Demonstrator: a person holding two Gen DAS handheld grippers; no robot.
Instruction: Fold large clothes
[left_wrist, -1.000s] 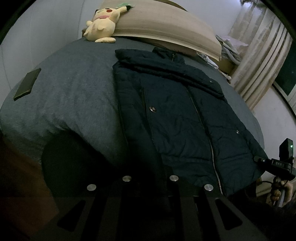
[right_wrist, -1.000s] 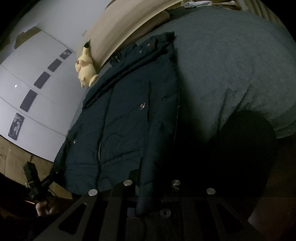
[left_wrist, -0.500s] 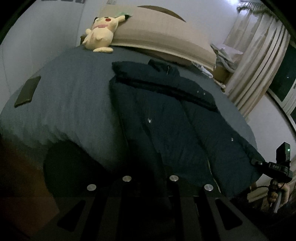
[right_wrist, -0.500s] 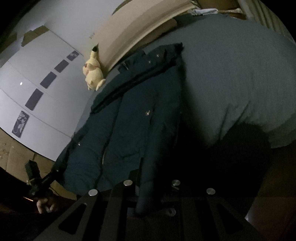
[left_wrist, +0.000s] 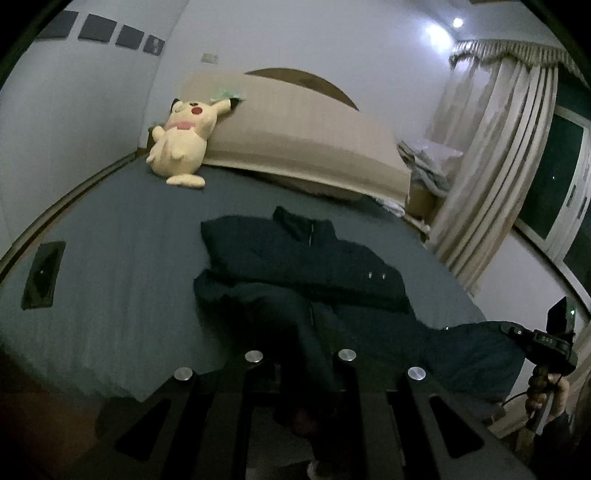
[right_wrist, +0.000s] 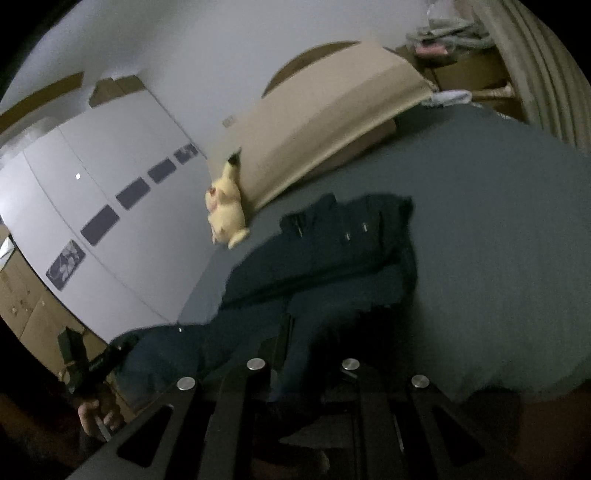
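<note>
Lifted off the bed (left_wrist: 110, 258), jacket (left_wrist: 295, 266) hem gripped by both closed tools; no writing legible

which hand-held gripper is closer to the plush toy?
Left. The left hand-held gripper grips the jacket hem on the plush toy's side; the right hand-held gripper grips the hem corner across from it.

We look from two wrist cameras at the foot of the bed (left_wrist: 110, 295), each peering forward along its own fingers and tilted downward. The left view faces the headboard (left_wrist: 295, 147) squarely; the right view is rolled, its scene slanted. Both sit close over the dark jacket (left_wrist: 295, 258) — and share it, the plush toy (left_wrist: 181, 147) and the headboard.
</note>
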